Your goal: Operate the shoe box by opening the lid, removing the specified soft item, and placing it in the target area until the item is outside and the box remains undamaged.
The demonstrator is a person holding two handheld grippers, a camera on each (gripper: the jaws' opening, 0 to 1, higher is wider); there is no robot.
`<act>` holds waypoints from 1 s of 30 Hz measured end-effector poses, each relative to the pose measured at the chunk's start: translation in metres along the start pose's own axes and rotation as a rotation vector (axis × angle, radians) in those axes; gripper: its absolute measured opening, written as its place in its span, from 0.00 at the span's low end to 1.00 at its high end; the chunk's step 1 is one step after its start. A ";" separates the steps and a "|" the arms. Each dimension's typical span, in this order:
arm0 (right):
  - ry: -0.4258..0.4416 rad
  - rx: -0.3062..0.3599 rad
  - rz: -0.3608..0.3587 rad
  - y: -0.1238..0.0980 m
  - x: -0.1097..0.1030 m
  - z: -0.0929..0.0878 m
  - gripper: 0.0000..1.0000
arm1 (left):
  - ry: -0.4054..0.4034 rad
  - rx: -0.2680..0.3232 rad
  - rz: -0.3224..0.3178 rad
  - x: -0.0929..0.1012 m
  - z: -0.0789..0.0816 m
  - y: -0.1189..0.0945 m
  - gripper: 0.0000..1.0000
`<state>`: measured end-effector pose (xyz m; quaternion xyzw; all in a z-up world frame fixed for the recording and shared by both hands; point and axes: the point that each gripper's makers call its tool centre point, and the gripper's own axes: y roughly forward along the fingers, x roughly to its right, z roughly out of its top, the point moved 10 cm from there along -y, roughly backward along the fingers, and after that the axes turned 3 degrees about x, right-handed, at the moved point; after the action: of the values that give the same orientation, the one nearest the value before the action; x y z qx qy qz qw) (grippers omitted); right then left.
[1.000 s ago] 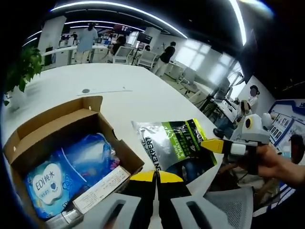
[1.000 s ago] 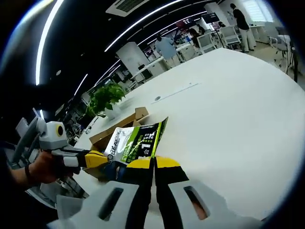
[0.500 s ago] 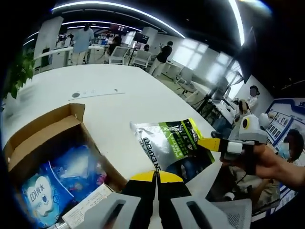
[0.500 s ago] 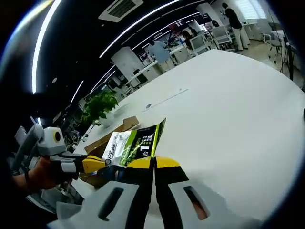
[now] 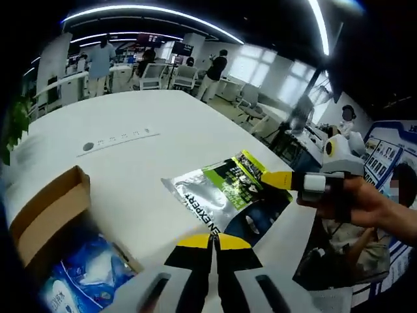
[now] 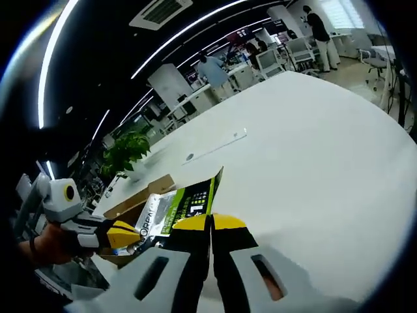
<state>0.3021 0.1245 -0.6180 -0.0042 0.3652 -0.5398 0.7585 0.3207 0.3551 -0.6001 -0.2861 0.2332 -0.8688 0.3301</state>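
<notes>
The shoe box (image 5: 49,212) sits at the lower left of the left gripper view, a plain brown cardboard carton with its flap raised and its top open; in the right gripper view it shows at the lower left, partly behind the pouch. Inside it lies a soft blue plastic pack (image 5: 88,277) with a white panel, crinkled and shiny.

The pouch (image 5: 225,199), a flat glossy foil bag in silver, green and black with white lettering, is outside the box, held in the middle of the left gripper view above the white surface (image 5: 150,156). It is crumpled and slightly bent. In the right gripper view the pouch (image 6: 182,205) sits just above the yellow tips at lower centre.

The left gripper (image 5: 212,242) has its yellow-tipped black fingers pressed together on the pouch's near edge. The right gripper (image 6: 211,223) has its fingers together as well, closed on the pouch's opposite edge; it enters the left gripper view from the right, held by a hand (image 5: 365,208).

The surface is smooth, matt and broad, with a small round grommet (image 5: 88,147) towards the upper left. A leafy green plant (image 6: 124,150) stands at the left of the right gripper view.
</notes>
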 end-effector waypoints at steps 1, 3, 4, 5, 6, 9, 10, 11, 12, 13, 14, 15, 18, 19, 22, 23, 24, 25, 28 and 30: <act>0.005 -0.004 -0.003 0.002 0.004 0.001 0.00 | -0.002 -0.003 0.001 0.000 0.001 0.003 0.01; 0.010 -0.014 -0.011 0.006 0.009 0.001 0.00 | 0.001 -0.010 0.005 -0.001 0.002 0.007 0.01; 0.010 -0.018 -0.012 0.007 0.011 0.001 0.00 | 0.002 -0.018 0.009 -0.002 0.003 0.012 0.01; 0.011 -0.024 -0.015 0.010 0.014 0.001 0.00 | 0.003 -0.023 0.010 -0.003 0.003 0.015 0.01; 0.013 -0.031 -0.018 0.013 0.018 0.001 0.00 | 0.005 -0.029 0.011 -0.004 0.003 0.018 0.01; 0.016 -0.047 -0.024 0.018 0.024 0.001 0.00 | 0.010 -0.056 0.015 -0.006 0.001 0.029 0.01; 0.015 -0.053 -0.026 0.020 0.026 0.000 0.00 | 0.016 -0.065 0.015 -0.006 0.000 0.031 0.01; 0.016 -0.062 -0.030 0.023 0.029 -0.001 0.00 | 0.020 -0.076 0.016 -0.006 -0.002 0.035 0.01; 0.016 -0.067 -0.032 0.024 0.031 -0.001 0.00 | 0.021 -0.083 0.016 -0.007 -0.002 0.038 0.01; 0.018 -0.076 -0.036 0.027 0.034 -0.002 0.00 | 0.022 -0.092 0.017 -0.008 -0.003 0.041 0.01; 0.020 -0.081 -0.039 0.028 0.037 -0.003 0.00 | 0.021 -0.099 0.016 -0.009 -0.004 0.045 0.01; 0.026 -0.089 -0.042 0.031 0.041 -0.005 0.00 | 0.017 -0.104 0.016 -0.010 -0.005 0.047 0.01; 0.032 -0.111 -0.048 0.036 0.049 -0.009 0.00 | 0.005 -0.119 0.017 -0.012 -0.008 0.054 0.02; 0.034 -0.119 -0.051 0.037 0.050 -0.010 0.00 | 0.006 -0.129 0.018 -0.013 -0.010 0.057 0.02; 0.031 -0.142 -0.057 0.040 0.057 -0.016 0.00 | 0.007 -0.154 0.017 -0.014 -0.014 0.064 0.02; 0.032 -0.144 -0.056 0.041 0.058 -0.017 0.00 | 0.004 -0.159 0.021 -0.014 -0.015 0.065 0.02; 0.039 -0.146 -0.056 0.041 0.061 -0.018 0.00 | 0.002 -0.162 0.021 -0.014 -0.015 0.066 0.02; 0.046 -0.150 -0.059 0.042 0.062 -0.020 0.00 | -0.007 -0.170 0.022 -0.014 -0.017 0.069 0.02; 0.047 -0.163 -0.068 0.043 0.067 -0.024 0.00 | -0.007 -0.189 0.021 -0.014 -0.020 0.075 0.02; 0.053 -0.172 -0.073 0.045 0.071 -0.027 0.00 | -0.007 -0.204 0.022 -0.014 -0.023 0.078 0.02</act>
<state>0.3347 0.0957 -0.6948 -0.0683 0.4299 -0.5336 0.7251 0.3492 0.3176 -0.6680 -0.3187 0.3224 -0.8358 0.3096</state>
